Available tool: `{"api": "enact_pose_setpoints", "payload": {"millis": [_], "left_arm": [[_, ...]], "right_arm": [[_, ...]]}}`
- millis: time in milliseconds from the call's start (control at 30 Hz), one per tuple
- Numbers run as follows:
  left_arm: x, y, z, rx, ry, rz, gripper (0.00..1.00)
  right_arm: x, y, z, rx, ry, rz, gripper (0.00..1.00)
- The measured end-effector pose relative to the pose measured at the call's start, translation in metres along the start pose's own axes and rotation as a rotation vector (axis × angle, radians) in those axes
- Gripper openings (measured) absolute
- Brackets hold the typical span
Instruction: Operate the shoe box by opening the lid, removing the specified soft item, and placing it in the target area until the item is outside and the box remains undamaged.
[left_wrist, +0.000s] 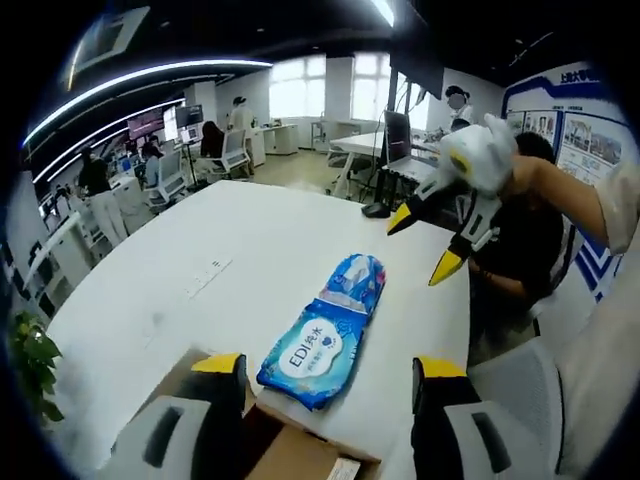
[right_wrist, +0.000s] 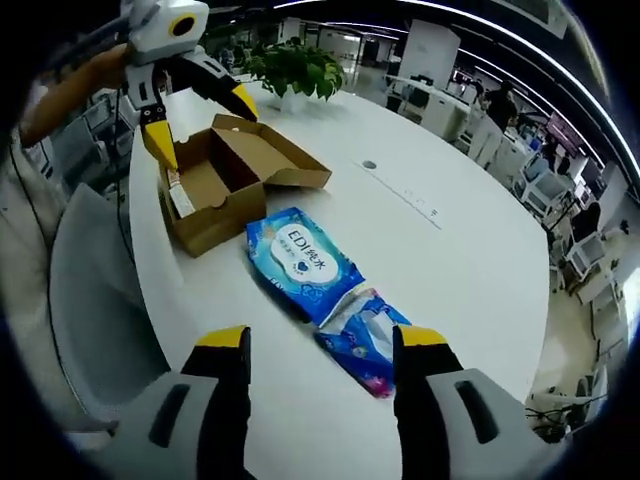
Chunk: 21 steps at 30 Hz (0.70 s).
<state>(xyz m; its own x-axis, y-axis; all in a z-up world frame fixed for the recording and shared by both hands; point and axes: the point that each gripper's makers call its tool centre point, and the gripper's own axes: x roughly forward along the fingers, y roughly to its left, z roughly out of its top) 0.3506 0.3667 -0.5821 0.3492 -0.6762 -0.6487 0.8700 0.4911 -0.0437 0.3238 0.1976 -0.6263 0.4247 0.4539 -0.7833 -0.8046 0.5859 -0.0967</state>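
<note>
Your pack (right_wrist: 318, 293) of blue wet wipes lies flat on the white surface (right_wrist: 450, 250), outside the box (right_wrist: 225, 180) and just beside it, its far end crumpled. In the left gripper view the pack (left_wrist: 325, 335) stretches away from the box's edge (left_wrist: 300, 455). The box sits open near the surface's edge, its lid (right_wrist: 268, 150) folded back, with only a small slip visible inside. Your right gripper (right_wrist: 320, 350) hovers over the pack with its fingers spread apart and holding nothing; it also appears in the left gripper view (left_wrist: 428, 244). Your left gripper (left_wrist: 330, 375) sits above the box, fingers wide and holding nothing, and shows in the right gripper view (right_wrist: 198, 120). A potted plant (right_wrist: 290, 68) stands beyond the box.
</note>
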Motion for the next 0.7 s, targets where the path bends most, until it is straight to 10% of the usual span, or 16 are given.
{"api": "enact_pose_setpoints", "payload": {"millis": [700], "left_arm": [[-0.102, 0.058, -0.099, -0.189, -0.017, 0.217, 0.71]], "right_arm": [[0.04, 0.06, 0.063, -0.188, -0.022, 0.168, 0.53]]}}
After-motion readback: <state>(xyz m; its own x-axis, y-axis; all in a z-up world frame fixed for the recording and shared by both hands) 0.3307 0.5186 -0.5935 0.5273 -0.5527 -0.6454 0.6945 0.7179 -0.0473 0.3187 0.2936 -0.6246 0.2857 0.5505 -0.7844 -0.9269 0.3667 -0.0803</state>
